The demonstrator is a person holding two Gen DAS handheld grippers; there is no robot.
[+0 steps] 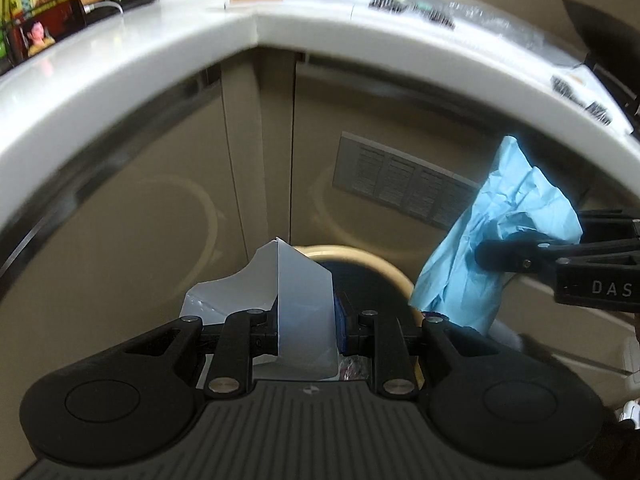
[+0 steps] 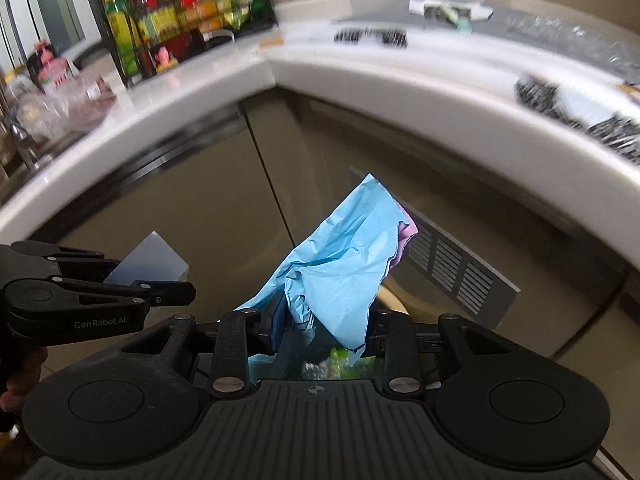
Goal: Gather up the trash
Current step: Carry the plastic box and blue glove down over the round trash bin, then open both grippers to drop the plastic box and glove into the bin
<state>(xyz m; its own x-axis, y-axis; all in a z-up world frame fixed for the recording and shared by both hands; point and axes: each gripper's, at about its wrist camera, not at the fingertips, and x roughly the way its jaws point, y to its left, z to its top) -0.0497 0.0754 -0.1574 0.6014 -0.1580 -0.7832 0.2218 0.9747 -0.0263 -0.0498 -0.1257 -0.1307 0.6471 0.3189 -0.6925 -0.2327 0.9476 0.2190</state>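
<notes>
1. Both claws are pinching trash: my left gripper [image 1: 306,330] clamps a white folded card [image 1: 304,312], my right gripper [image 2: 320,328] clamps crumpled blue paper [image 2: 336,264].
2. Each piece hangs over the bin [image 1: 394,276] below the counter [image 1: 160,80].
3. Paper looks light, soft, easily torn; the card is stiffer, so I judge its fold the best place to hold.
4. A pink scrap [image 2: 406,236] rides behind the blue and might slip free.
5. Cabinet doors [image 1: 160,240] and a vent grille [image 2: 460,268] sit close behind; more litter lies on the counter.
</notes>
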